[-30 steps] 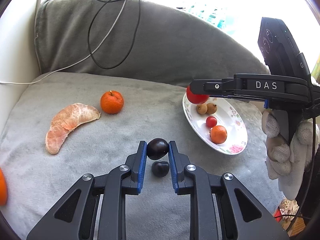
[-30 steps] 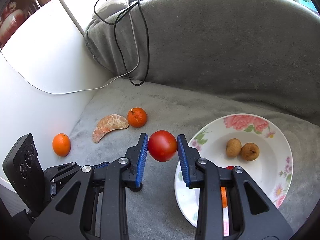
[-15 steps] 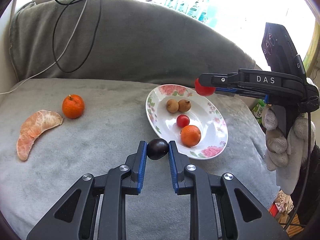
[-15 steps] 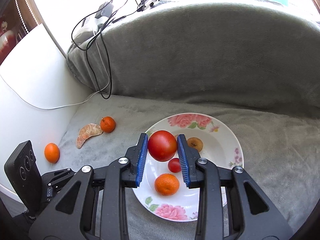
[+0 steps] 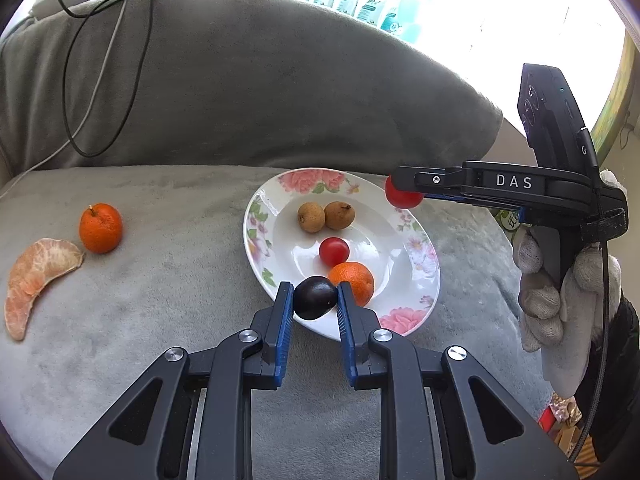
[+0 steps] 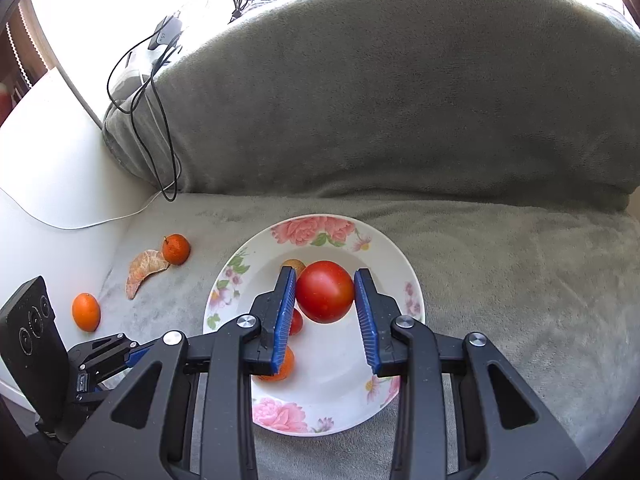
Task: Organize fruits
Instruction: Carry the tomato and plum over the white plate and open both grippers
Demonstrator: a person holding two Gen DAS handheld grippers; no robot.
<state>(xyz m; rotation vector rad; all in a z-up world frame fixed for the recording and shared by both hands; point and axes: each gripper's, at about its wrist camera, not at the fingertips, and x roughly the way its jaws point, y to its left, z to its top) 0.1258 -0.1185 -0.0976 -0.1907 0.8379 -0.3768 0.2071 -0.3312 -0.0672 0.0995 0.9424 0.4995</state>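
A flowered white plate (image 5: 420, 256) (image 6: 384, 364) lies on the grey blanket. In it are two brown longans (image 5: 326, 216), a cherry tomato (image 5: 334, 251) and a mandarin (image 5: 354, 278). My left gripper (image 5: 315, 300) is shut on a dark plum (image 5: 315, 298), held over the plate's near rim. My right gripper (image 6: 325, 294) is shut on a red tomato (image 6: 325, 291) (image 5: 402, 199), held above the plate's middle. In the left wrist view the right gripper reaches in from the right over the plate's far rim.
A whole mandarin (image 5: 100, 227) (image 6: 176, 249) and a peeled mandarin piece (image 5: 36, 276) (image 6: 144, 270) lie left of the plate. Another mandarin (image 6: 85, 311) sits at the blanket's left edge. Cables (image 5: 92, 80) hang over the grey backrest. A gloved hand (image 5: 560, 292) holds the right gripper.
Both grippers have swung right, from the blanket to above the plate, each carrying its fruit. The second dark fruit seen below the plum earlier is out of view.
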